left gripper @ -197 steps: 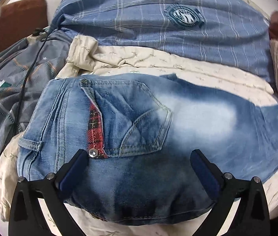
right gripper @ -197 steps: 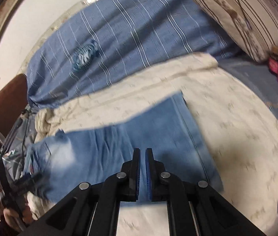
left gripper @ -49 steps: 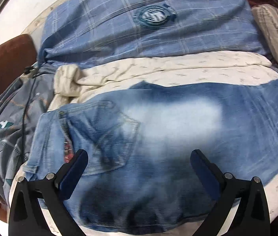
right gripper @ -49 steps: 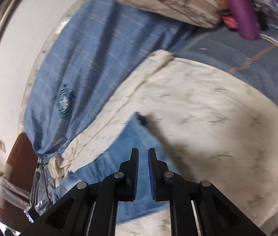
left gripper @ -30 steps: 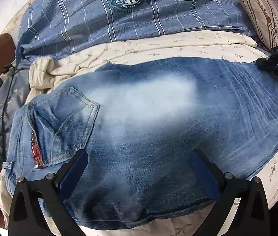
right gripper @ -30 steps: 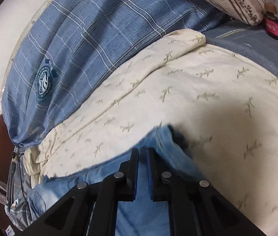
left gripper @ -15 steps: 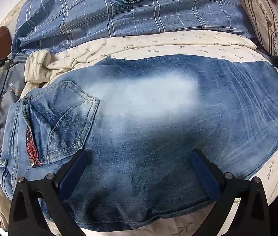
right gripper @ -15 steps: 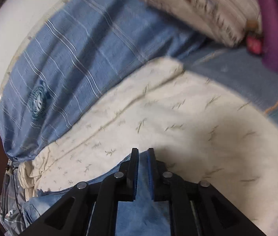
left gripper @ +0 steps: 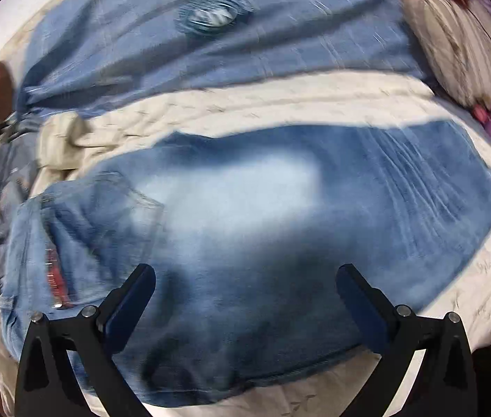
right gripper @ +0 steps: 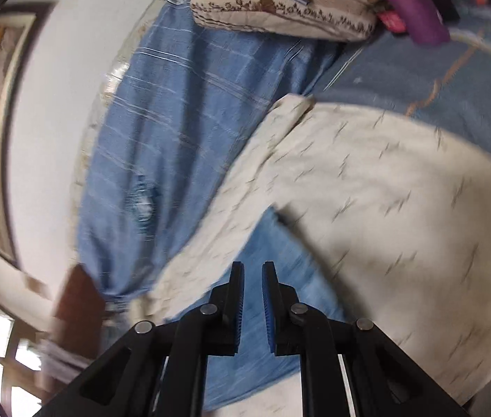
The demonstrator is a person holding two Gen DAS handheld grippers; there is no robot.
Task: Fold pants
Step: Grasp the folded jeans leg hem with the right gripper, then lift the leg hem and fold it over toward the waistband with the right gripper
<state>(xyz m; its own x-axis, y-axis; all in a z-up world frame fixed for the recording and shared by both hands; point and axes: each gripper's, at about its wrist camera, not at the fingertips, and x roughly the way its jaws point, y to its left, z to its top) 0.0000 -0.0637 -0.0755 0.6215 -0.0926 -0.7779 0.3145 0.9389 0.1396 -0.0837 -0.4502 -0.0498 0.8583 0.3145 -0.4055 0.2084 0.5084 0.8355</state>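
The jeans (left gripper: 262,215) lie flat across a cream sheet (left gripper: 280,104) on the bed, filling the middle of the left wrist view: back pocket (left gripper: 106,222) at centre left, the leg end at the right edge. The left claw (left gripper: 245,299) hangs over the lower middle of the denim with its jaws wide, nothing between them; whether the tips touch the cloth I cannot tell.

In the right wrist view the jeans (right gripper: 273,278) show as a blue strip from centre to the bottom edge, on the cream sheet (right gripper: 384,191). The right claw (right gripper: 253,299) at bottom centre stands narrow, a thin gap between its pads; no cloth shows in that gap, only denim lying below.

A blue checked blanket (right gripper: 176,121) runs up the left. A striped pillow (right gripper: 280,3) and a purple tube (right gripper: 415,3) sit at the top. Both views are blurred.
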